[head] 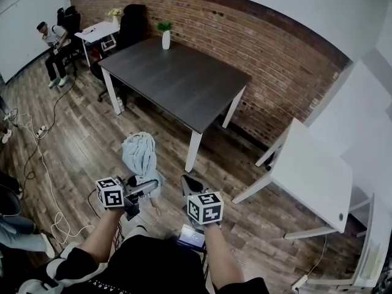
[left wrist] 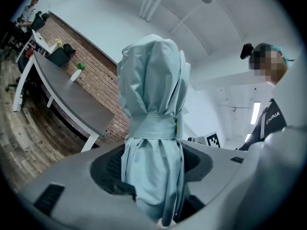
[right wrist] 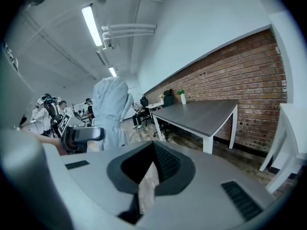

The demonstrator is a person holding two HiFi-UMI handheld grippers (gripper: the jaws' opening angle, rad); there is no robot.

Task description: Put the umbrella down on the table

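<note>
The umbrella (head: 139, 155), folded, pale blue and bound round the middle by its own strap, is in your left gripper (head: 147, 188). It has not reached any table; in the head view it hangs over the wooden floor (head: 79, 146) a little left of centre, short of the near corner of the dark table (head: 177, 81). In the left gripper view the umbrella (left wrist: 153, 128) rises from the lower centre of the frame, and the jaws of your left gripper (left wrist: 153, 176) stand wide and press on its bunched cloth from both sides. In the right gripper view the umbrella (right wrist: 110, 109) shows left of centre. The jaws of your right gripper (right wrist: 152, 164) are drawn together at the tips, with only a thin slit of floor showing and nothing between them. In the head view your right gripper (head: 191, 185) sits just right of the umbrella and apart from it, with its marker cube (head: 205, 207) below it. The dark table fills the upper middle of the head view, with a white vase holding a green plant (head: 166, 38) near its far edge. The brick wall (head: 275, 60) runs behind it. A white table (head: 312, 176) stands at the right. At the upper left a seated person (head: 55, 48) is on a chair, and cables (head: 43, 158) trail across the floor at the left.
</note>
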